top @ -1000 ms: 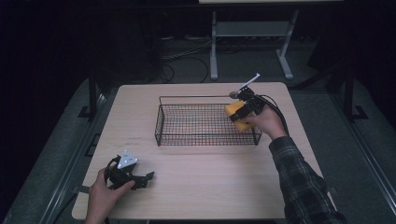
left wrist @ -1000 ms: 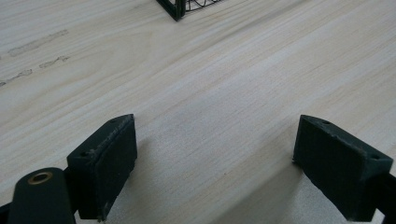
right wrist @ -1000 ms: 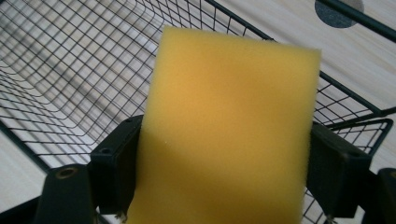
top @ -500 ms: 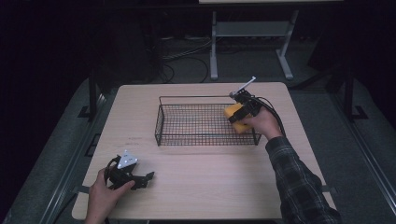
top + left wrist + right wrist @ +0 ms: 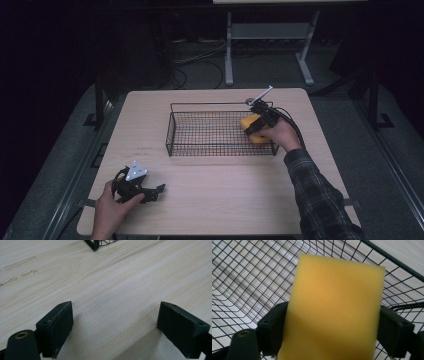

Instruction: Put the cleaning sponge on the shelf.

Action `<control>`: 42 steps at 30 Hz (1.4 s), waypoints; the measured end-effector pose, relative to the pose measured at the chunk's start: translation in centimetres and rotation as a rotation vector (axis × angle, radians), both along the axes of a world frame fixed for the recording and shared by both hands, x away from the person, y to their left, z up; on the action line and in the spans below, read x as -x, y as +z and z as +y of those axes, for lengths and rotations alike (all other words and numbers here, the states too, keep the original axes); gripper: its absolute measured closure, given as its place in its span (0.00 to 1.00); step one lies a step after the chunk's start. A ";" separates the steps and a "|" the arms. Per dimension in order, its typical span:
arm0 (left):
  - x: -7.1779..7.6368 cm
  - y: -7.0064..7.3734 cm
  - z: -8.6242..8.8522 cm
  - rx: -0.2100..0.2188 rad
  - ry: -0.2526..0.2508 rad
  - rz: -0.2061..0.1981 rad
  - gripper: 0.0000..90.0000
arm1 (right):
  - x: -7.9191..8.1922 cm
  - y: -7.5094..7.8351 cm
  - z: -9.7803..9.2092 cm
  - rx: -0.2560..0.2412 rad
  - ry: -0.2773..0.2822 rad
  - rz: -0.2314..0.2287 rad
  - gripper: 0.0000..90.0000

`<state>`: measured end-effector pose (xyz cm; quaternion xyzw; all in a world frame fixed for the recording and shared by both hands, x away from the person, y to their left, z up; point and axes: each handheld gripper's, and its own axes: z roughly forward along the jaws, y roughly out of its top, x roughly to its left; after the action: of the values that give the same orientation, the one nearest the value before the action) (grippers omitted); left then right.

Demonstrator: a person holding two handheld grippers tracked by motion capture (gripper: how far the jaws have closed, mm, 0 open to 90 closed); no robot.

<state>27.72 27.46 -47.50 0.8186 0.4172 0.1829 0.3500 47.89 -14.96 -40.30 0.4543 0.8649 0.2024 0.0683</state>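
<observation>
Right gripper [image 5: 256,126]: clamped on yellow sponge [image 5: 332,310], inside wire basket [image 5: 220,150].
Left gripper [image 5: 150,192]: jaws wide apart, holding nothing, resting on table [image 5: 225,195].

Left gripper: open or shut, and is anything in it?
Open and empty. The left gripper has its jaws wide apart with only bare table between them; the high view shows it resting near the table's front left corner.
</observation>
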 end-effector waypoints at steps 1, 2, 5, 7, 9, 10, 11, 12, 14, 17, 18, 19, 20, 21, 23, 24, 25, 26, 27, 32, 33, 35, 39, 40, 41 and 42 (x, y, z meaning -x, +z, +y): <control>0.0 0.0 0.0 0.001 0.000 -0.001 0.14 | 0.0 0.0 0.0 0.001 0.002 0.003 0.18; 0.0 0.0 0.0 0.000 0.000 0.000 0.14 | 0.0 0.0 0.0 0.002 0.003 0.005 0.16; 0.0 0.0 0.0 0.001 0.000 -0.001 0.14 | 0.1 0.1 0.0 -0.004 0.000 -0.002 0.15; 0.0 0.0 0.0 0.001 0.001 -0.001 0.14 | 0.1 0.3 -0.1 -0.005 -0.002 -0.005 0.15; 0.0 0.0 0.0 0.001 0.000 -0.001 0.14 | 0.2 0.4 -0.1 -0.009 -0.002 -0.006 0.15; 0.0 0.0 0.0 0.001 0.000 -0.001 0.14 | 0.2 0.5 -0.2 -0.009 -0.001 -0.007 0.15; 0.0 0.0 0.0 0.000 0.000 -0.001 0.14 | 0.3 0.6 -0.2 -0.009 0.002 -0.008 0.15; 0.0 0.0 0.0 0.000 0.000 0.000 0.14 | 0.5 0.8 -0.2 -0.012 0.002 -0.011 0.16; 0.0 0.0 0.0 0.000 0.000 -0.001 0.14 | 0.8 1.3 -0.4 -0.025 0.006 -0.022 0.15; 0.0 0.0 0.0 0.000 0.000 0.000 0.14 | 1.5 2.0 -0.5 -0.036 0.012 -0.037 0.16; 0.0 0.0 0.0 0.000 0.000 -0.001 0.14 | 1.8 2.2 -0.6 -0.042 0.012 -0.040 0.16; 0.0 0.0 0.0 0.000 0.001 0.000 0.14 | 2.1 2.4 -0.7 -0.048 0.016 -0.048 0.16; 0.0 0.0 0.0 0.000 0.001 0.000 0.14 | 2.3 2.5 -0.8 -0.052 0.018 -0.051 0.16; 0.0 0.0 0.0 0.000 0.001 0.000 0.14 | 2.7 2.8 -0.9 -0.057 0.023 -0.062 0.16; 0.0 0.0 0.0 0.001 0.001 -0.001 0.14 | 3.4 3.1 -1.2 -0.066 0.030 -0.077 0.16; 0.0 0.0 0.0 0.000 0.000 -0.001 0.14 | 3.8 3.3 -1.3 -0.066 0.036 -0.085 0.16; 0.0 0.0 0.0 -0.001 -0.001 0.000 0.14 | 4.2 3.5 -1.5 -0.067 0.038 -0.094 0.16; 0.0 0.0 0.0 0.001 0.001 -0.001 0.14 | 4.7 3.7 -1.6 -0.072 0.040 -0.101 0.16; 0.0 0.0 0.0 0.001 0.001 -0.001 0.14 | 5.1 3.8 -1.7 -0.078 0.047 -0.107 0.16; 0.0 0.0 0.0 0.000 0.001 0.000 0.14 | 7.4 4.5 -2.5 -0.110 0.064 -0.141 0.16; 0.0 0.0 0.0 0.000 0.001 0.000 0.14 | 7.8 4.5 -2.6 -0.118 0.065 -0.149 0.16; 0.0 0.0 0.0 0.001 0.001 -0.001 0.14 | 9.0 4.4 -3.0 -0.127 0.070 -0.161 0.16; 0.0 0.0 0.0 0.000 0.001 -0.002 0.14 | 10.6 4.1 -3.4 -0.141 0.077 -0.171 0.16; 0.0 0.0 0.0 0.000 0.001 -0.002 0.14 | 11.0 3.9 -3.5 -0.145 0.079 -0.174 0.16; 0.0 0.0 0.0 0.000 0.000 0.000 0.14 | 11.4 3.7 -3.6 -0.148 0.083 -0.174 0.16; 0.0 0.0 0.0 0.000 0.000 -0.001 0.14 | 11.8 3.4 -3.7 -0.151 0.084 -0.174 0.16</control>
<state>27.72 27.45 -47.50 0.8186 0.4169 0.1830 0.3500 36.12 -18.66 -36.87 0.4022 0.8563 0.3081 0.1000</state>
